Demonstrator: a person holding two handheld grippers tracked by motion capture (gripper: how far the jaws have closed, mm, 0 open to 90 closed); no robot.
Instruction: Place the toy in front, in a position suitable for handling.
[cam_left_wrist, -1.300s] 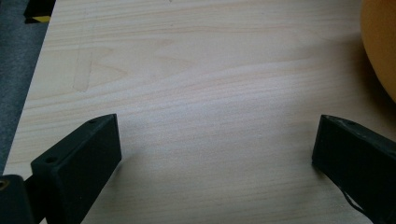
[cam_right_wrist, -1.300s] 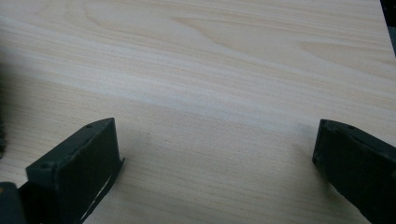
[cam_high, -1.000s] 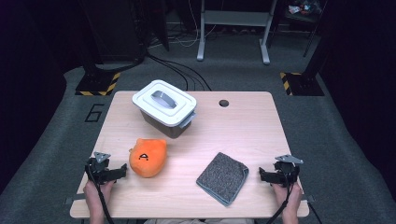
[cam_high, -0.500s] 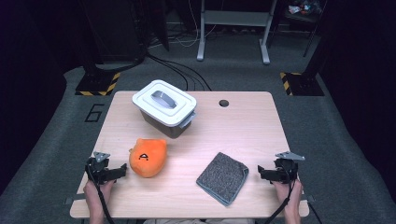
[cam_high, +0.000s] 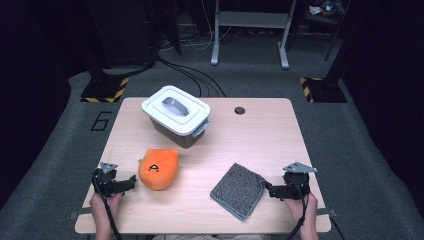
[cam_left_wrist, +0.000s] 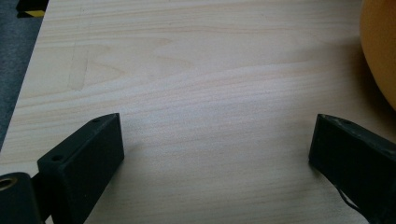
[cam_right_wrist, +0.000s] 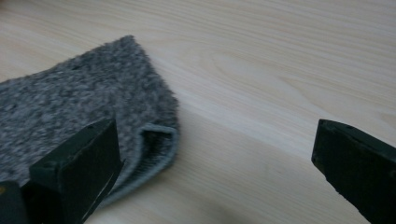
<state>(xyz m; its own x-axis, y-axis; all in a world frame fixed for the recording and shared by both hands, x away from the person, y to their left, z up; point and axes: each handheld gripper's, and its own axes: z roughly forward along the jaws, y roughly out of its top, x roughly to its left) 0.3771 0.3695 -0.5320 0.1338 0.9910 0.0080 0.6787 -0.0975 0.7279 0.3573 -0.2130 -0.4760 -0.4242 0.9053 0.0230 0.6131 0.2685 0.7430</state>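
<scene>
Plush (cam_high: 158, 169) lies untouched just right of the left gripper (cam_high: 131, 181), whose jaws stand wide and empty. Cloth (cam_high: 239, 190) lies flat beside the right gripper (cam_high: 267, 188), also wide. Box (cam_high: 176, 115) stays lidded; nothing seems begun.

I'm working in what is looking like a lab or recording studio. A pale wooden table (cam_high: 260, 145) is standing on grey carpet (cam_high: 350, 150), with cables (cam_high: 185, 70) trailing past hazard-striped stand feet (cam_high: 102, 92) and a metal frame (cam_high: 250, 30) behind its far edge.
</scene>
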